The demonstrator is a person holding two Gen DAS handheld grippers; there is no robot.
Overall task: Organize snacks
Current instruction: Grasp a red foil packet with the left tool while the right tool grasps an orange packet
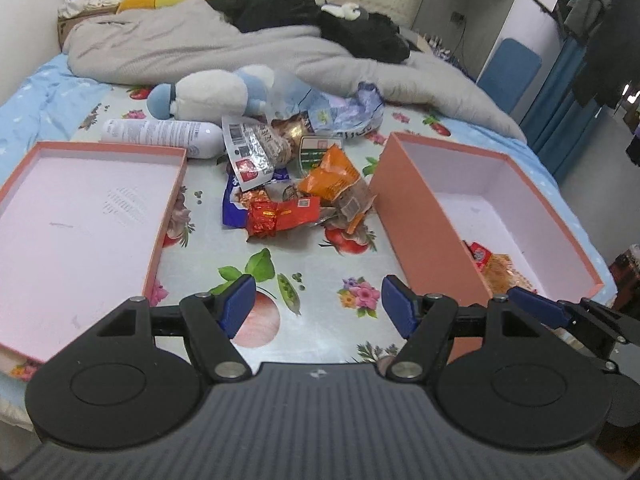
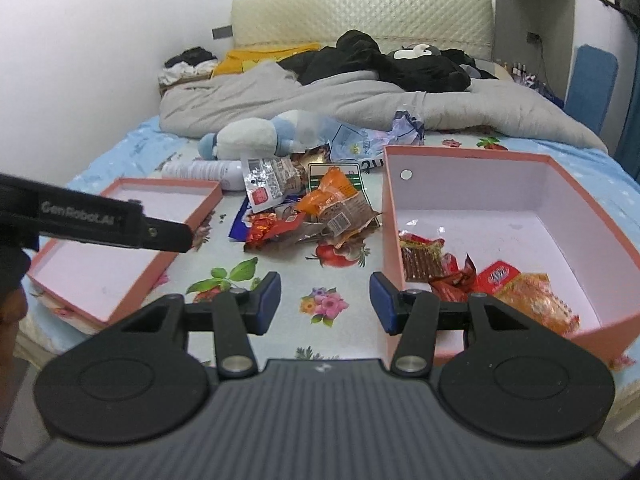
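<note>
While both sets of jaws stand wide apart and hold nothing, the left gripper and the right gripper hover side by side over the near edge of the bed, above its flowered cover. Just right of the right gripper lies the deep pink box, near the bed's right edge, with a few packets already in its near corner: a brown one, some red wrappers and an orange-red bag. Toward the left edge lies the shallow pink lid, with nothing in it. Between the two, toward the middle of the bed, the snack pile waits unsorted: orange, red, blue, silver and green-white packets heaped on one another. I judge the job well short of half done, since most of the pile has yet to go in the box. Beyond the pile lie a white bottle, a blue and white plush toy and a grey duvet. Packet print is too small to read; only "GenRobot.AI" on the left gripper's arm, seen from the right wrist, is legible.
</note>
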